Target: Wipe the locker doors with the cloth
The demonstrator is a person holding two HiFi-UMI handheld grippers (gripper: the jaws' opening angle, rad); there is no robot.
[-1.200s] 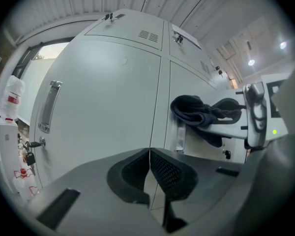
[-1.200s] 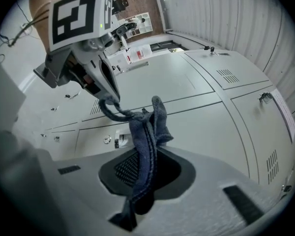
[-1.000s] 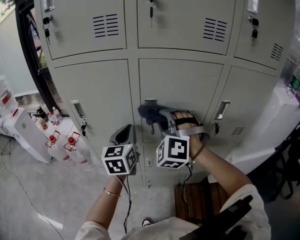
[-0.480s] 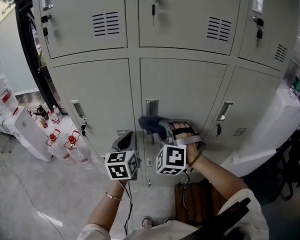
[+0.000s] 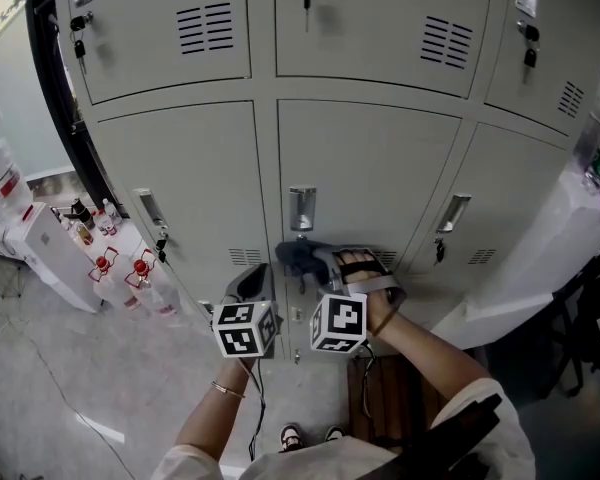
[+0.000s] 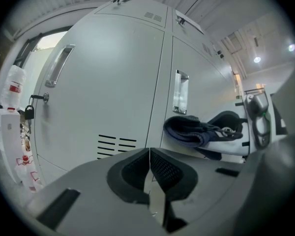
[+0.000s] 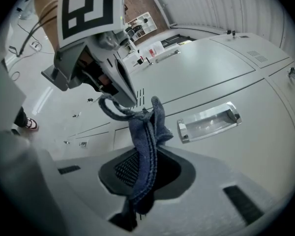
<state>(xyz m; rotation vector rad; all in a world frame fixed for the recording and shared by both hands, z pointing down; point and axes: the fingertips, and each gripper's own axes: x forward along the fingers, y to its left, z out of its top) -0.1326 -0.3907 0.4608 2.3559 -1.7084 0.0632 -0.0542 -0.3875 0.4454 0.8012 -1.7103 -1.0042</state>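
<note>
The right tool (image 5: 325, 261), clamped on the crumpled dark-blue cloth (image 5: 296, 255), holds it against the pale grey metal locker door (image 5: 370, 163) just below its recessed chrome handle (image 5: 301, 208), with most of the panel above, while the left tool (image 5: 248, 286) hangs closed and empty just to its left.

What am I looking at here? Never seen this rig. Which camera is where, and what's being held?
There is no robot. A person holds a two-jaw gripper in each hand, and the marker cubes are part of those grippers. The head view comes from a camera on the person's head, looking down at grey locker doors. The other two pictures come from cameras riding on each gripper, looking along its jaws. The right gripper is shut on a dark blue cloth, held at the middle door just below its handle. The left gripper is shut with nothing in it, and it sits beside the right one.
</note>
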